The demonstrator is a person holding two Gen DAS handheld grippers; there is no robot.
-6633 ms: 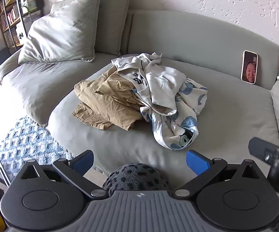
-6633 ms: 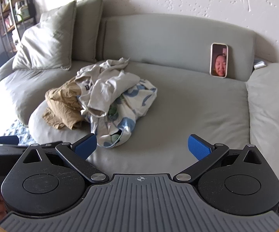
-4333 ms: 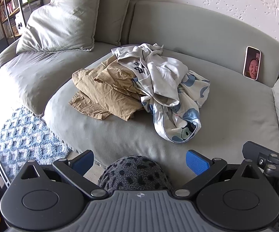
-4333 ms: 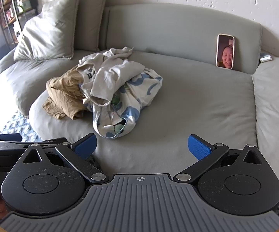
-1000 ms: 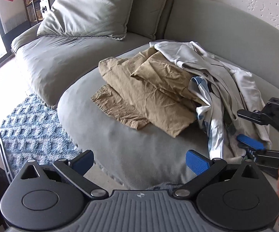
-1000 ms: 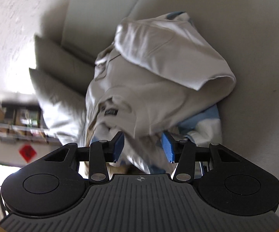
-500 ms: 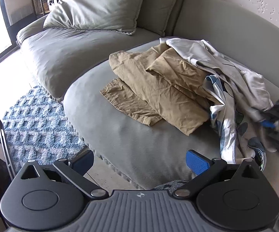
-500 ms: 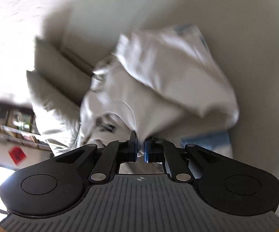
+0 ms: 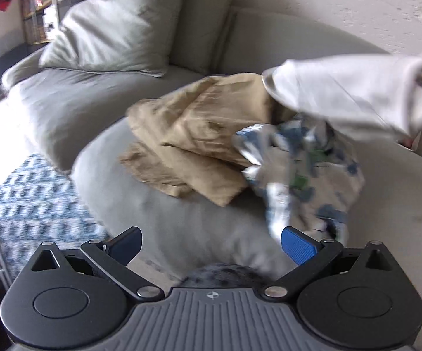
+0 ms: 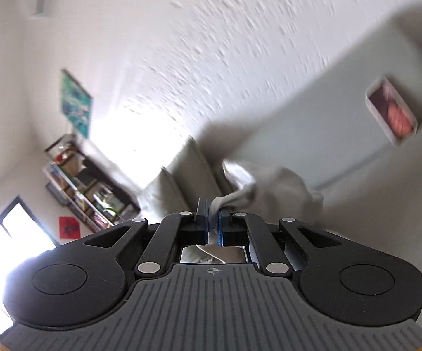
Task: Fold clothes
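Note:
A pale grey-white shirt [image 9: 345,93] hangs lifted at the upper right of the left wrist view, above the clothes pile. In the right wrist view my right gripper [image 10: 213,215] is shut on a fold of that shirt [image 10: 240,199], raised and rolled toward the wall. Under it on the sofa seat lie tan trousers [image 9: 187,143] and a white garment with blue print [image 9: 304,169]. My left gripper [image 9: 211,242] stands open near the seat's front edge, apart from the pile, nothing between its fingers.
The grey sofa [image 9: 73,108] has two large cushions [image 9: 117,38] at the back left. A blue patterned rug [image 9: 32,199] lies on the floor left. A phone [image 10: 390,111] leans on the backrest. A bookshelf [image 10: 85,196] stands by the wall.
My right gripper closed on the pale shirt and pulled it up off the pile, rolling as it rose. The printed garment underneath is uncovered. My left gripper shifted slightly up.

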